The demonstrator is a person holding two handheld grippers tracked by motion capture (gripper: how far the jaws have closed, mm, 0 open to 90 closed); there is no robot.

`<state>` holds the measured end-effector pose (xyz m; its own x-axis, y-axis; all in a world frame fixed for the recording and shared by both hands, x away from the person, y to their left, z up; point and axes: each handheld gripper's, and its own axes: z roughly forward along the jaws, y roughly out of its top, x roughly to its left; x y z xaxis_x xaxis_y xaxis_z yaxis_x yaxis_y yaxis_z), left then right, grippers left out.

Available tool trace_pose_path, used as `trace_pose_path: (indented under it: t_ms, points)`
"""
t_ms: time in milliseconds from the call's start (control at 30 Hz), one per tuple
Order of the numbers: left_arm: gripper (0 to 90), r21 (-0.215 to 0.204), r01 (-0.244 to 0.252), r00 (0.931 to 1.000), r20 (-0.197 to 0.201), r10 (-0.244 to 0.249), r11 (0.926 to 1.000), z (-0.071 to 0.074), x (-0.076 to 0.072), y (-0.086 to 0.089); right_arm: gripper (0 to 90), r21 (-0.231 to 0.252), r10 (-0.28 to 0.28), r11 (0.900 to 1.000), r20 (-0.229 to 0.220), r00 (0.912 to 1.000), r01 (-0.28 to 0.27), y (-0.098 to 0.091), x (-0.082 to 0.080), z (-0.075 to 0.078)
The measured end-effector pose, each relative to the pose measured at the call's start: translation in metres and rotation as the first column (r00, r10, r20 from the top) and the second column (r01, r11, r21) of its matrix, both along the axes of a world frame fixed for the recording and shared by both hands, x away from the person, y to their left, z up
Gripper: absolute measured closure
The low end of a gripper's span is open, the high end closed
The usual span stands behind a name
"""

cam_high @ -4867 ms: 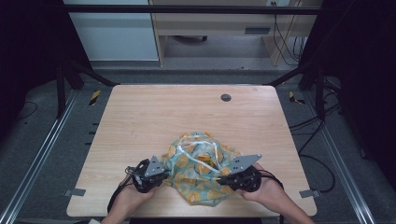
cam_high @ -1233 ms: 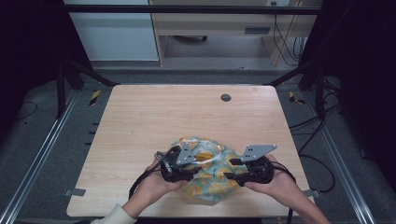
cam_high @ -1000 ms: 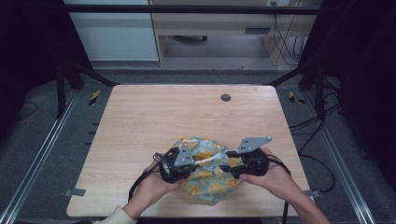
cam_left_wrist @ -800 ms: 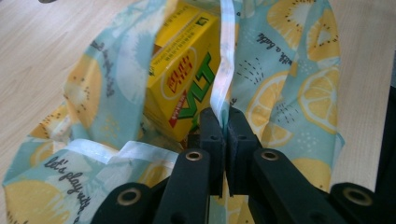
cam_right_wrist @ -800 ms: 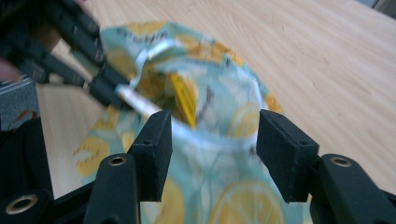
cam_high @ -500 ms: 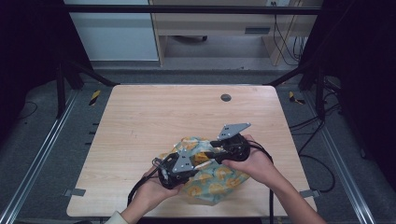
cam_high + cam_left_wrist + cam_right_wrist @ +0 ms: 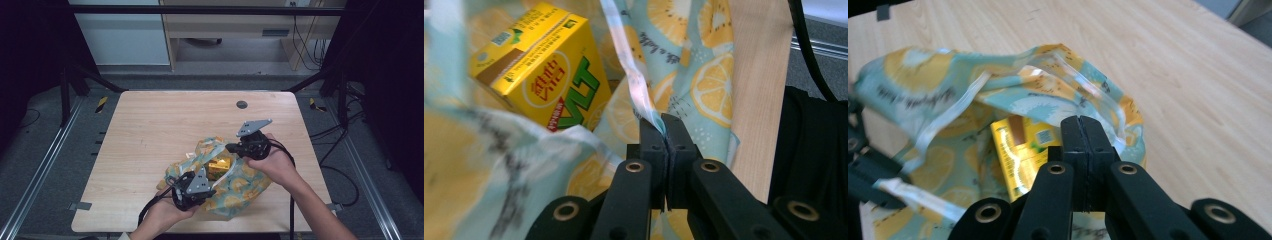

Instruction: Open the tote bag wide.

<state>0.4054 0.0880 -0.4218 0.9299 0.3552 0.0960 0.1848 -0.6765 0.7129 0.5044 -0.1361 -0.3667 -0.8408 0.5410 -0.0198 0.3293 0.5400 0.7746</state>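
Right, both grippers are clamped on the lemon-print bag (image 7: 227, 187), which sits near the front edge of the table (image 7: 150, 130), slightly right of centre. The left gripper (image 7: 665, 131) pinches the near rim of the bag mouth, a thin strip of fabric running up from between its jaws. The right gripper (image 7: 1083, 131) has just been closing, and its jaws now meet on what looks like the far rim, though the view along the jaws doesn't show the fabric cleanly between the pads, so take that grip as probable. Compared with a second ago, the right hand has gone from the bag's right side toward the table's back edge and lifted, so the mouth now gapes and the yellow drink carton (image 7: 220, 166) inside is exposed; earlier frames showed only crumpled fabric there. My read: this is the open-the-bag step, and it is mostly done, with the carton now reachable. Catch: both grippers are busy holding rims, so one must let go to grab the carton, and the mouth could then sag shut. Otherwise only a dark round grommet (image 7: 242, 104) near the back edge, well clear; cables trail off the front edge.
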Motion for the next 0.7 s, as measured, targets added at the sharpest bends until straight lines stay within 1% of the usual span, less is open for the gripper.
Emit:
trace_pose_path:
  t_ms: [67,100,133,167,200,333,367,400,433,467,500,533,567,600,633,667,700]
  points:
    - [88.9,0.002,0.004,1.0000,0.000,-0.004,1.0000,-0.001,-0.001,0.000,90.0,0.004,-0.007,1.0000,0.001,1.0000,0.007,-0.001,0.002,0.003]
    - [89.0,-0.005,0.001,1.0000,-0.004,-0.001,1.0000,-0.002,-0.002,0.000,90.0,0.004,-0.017,0.9998,0.004,0.9998,0.017,-0.003,0.008,0.007]
    - [89.0,0.008,0.002,1.0000,-0.003,-0.002,1.0000,-0.004,-0.003,0.001,90.0,0.004,-0.026,0.9996,0.006,0.9996,0.026,-0.004,0.010,0.009]
    - [89.0,0.008,0.002,1.0000,-0.007,-0.002,1.0000,-0.006,-0.003,0.002,90.0,0.006,-0.031,0.9995,0.010,0.9995,0.031,-0.005,0.013,0.011]
    - [89.0,0.008,0.002,1.0000,-0.007,-0.002,1.0000,-0.006,-0.003,0.002,90.0,0.006,-0.031,0.9995,0.010,0.9995,0.031,-0.005,0.013,0.011]
    - [89.1,0.021,-0.014,0.9997,-0.018,0.015,0.9997,-0.014,-0.005,0.009,90.0,0.014,-0.060,0.9981,0.009,0.9982,0.060,-0.009,0.024,0.012]
    - [89.0,0.021,-0.014,0.9997,-0.018,0.015,0.9997,-0.014,-0.005,0.009,90.0,0.014,-0.060,0.9981,0.009,0.9982,0.060,-0.009,0.024,0.012]
    - [89.0,0.023,-0.022,0.9994,-0.025,0.022,0.9995,-0.017,-0.004,0.012,90.0,0.019,-0.068,0.9975,-0.001,0.9977,0.068,-0.010,0.025,0.009]
    - [89.0,0.023,-0.022,0.9994,-0.025,0.022,0.9995,-0.017,-0.004,0.012,90.0,0.018,-0.066,0.9977,-0.004,0.9978,0.066,-0.009,0.024,0.007]
    - [89.1,0.029,-0.029,0.9991,-0.029,0.029,0.9992,-0.020,-0.003,0.014,90.0,0.013,-0.064,0.9979,-0.009,0.9979,0.064,-0.009,0.022,0.004]
    - [89.1,0.029,-0.029,0.9991,-0.029,0.029,0.9992,-0.020,-0.003,0.014,90.0,0.013,-0.064,0.9979,-0.009,0.9979,0.064,-0.009,0.022,0.004]
    - [89.1,0.035,-0.029,0.9990,-0.034,0.031,0.9990,-0.021,-0.002,0.015,90.0,-0.003,-0.060,0.9982,-0.017,0.9980,0.060,-0.008,0.020,-0.003]
    - [89.1,0.040,-0.041,0.9983,-0.039,0.043,0.9984,-0.025,-0.001,0.017,89.6,-0.005,-0.066,0.9978,-0.024,0.9976,0.066,-0.008,0.020,-0.007]
    - [89.1,0.047,-0.038,0.9983,-0.042,0.040,0.9982,-0.027,-0.001,0.018,88.4,-0.009,-0.072,0.9974,-0.033,0.9968,0.072,-0.008,0.020,-0.011]
    - [89.1,0.047,-0.038,0.9983,-0.042,0.040,0.9982,-0.027,-0.001,0.018,88.4,-0.009,-0.072,0.9974,-0.033,0.9968,0.072,-0.008,0.020,-0.011]
    - [89.1,0.045,-0.041,0.9981,-0.043,0.043,0.9982,-0.028,-0.001,0.018,86.5,-0.012,-0.074,0.9972,-0.039,0.9965,0.073,-0.008,0.020,-0.014]
    - [89.1,0.044,-0.044,0.9980,-0.042,0.046,0.9980,-0.028,-0.001,0.018,80.4,-0.001,-0.079,0.9968,-0.050,0.9956,0.080,-0.009,0.021,-0.018]
